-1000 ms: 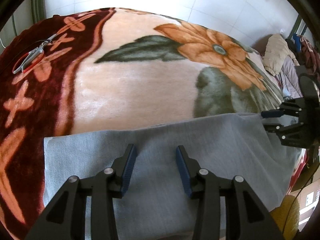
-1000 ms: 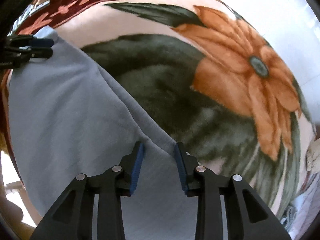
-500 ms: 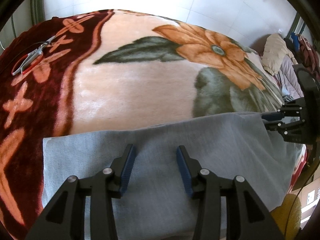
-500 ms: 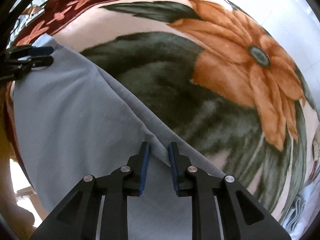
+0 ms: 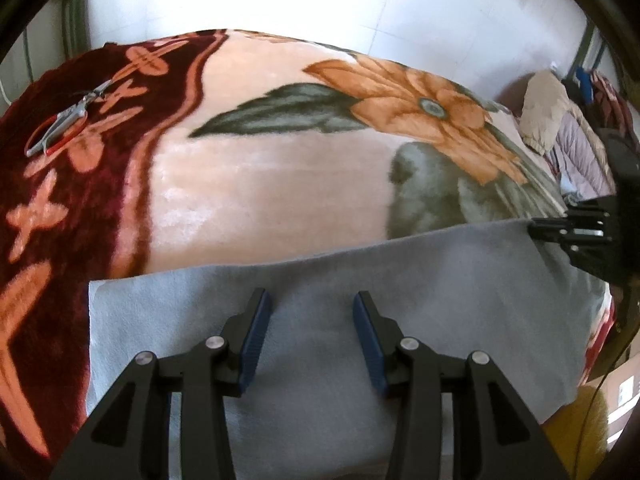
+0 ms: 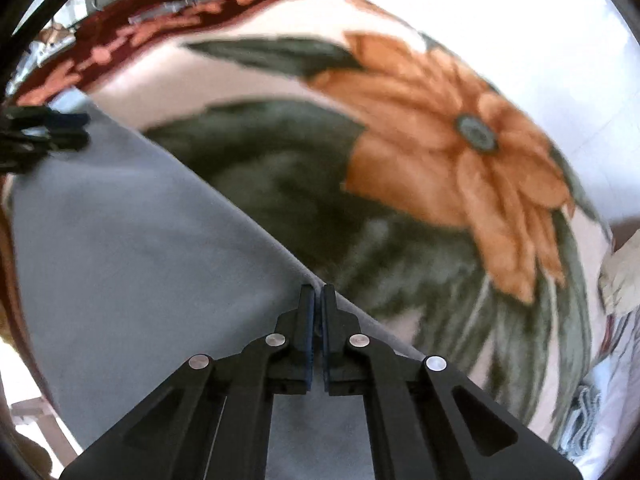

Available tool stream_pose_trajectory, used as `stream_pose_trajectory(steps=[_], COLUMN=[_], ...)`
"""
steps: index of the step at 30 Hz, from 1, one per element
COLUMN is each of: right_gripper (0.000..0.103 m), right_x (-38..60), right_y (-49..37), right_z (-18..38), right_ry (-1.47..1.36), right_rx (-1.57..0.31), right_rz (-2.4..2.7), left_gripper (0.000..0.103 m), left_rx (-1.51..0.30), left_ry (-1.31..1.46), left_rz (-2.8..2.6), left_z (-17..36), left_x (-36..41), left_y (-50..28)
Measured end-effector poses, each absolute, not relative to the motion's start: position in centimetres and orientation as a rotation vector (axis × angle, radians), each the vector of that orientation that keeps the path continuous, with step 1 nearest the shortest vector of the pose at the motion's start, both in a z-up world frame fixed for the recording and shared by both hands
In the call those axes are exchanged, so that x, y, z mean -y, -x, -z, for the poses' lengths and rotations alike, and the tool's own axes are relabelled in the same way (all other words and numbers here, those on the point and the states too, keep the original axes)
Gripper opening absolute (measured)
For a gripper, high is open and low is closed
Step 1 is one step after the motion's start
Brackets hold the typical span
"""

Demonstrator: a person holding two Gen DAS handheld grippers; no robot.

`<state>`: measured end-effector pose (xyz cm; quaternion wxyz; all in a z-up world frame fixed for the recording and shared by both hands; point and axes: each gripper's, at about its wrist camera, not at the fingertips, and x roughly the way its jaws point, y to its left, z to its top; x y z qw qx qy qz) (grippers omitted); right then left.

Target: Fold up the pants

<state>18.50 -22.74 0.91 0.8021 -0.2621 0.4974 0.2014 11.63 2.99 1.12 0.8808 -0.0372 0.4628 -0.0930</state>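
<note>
My right hand-held gripper has just been closing and now pinches the far edge of the grey pants, the cloth caught between its pads. My left hand-held gripper hangs half open over the same garment further along, pads apart and gripping nothing, though its tips look close to the fabric.

The worry, as I judge it: the right pinch sits right at the hem, so it may hold only the top layer, or slip off once I lift. If I raise the right side while the left is empty, the pants would drag and skew instead of folding evenly. The plush blanket may also cling to the cloth.

Ahead of both grippers the bed is open, a wide stretch of floral blanket clear for carrying the edge over. Far off beyond the left gripper lie scissors; beyond the right, piled clothes near the bed's end.
</note>
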Motion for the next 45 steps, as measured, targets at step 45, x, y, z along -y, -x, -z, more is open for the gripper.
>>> stream_pose_trajectory(steps=[45], right_gripper=[0.034], right_x=[26.4], right_y=[-6.1], right_z=[-8.9], right_ry=[-0.096], right_rx=[-1.022], right_rz=[-0.211], left_gripper=[0.058], left_rx=[-0.96], left_ry=[0.023], left_rz=[0.023], left_z=[-8.2], left_x=[-4.4], left_y=[-5.4])
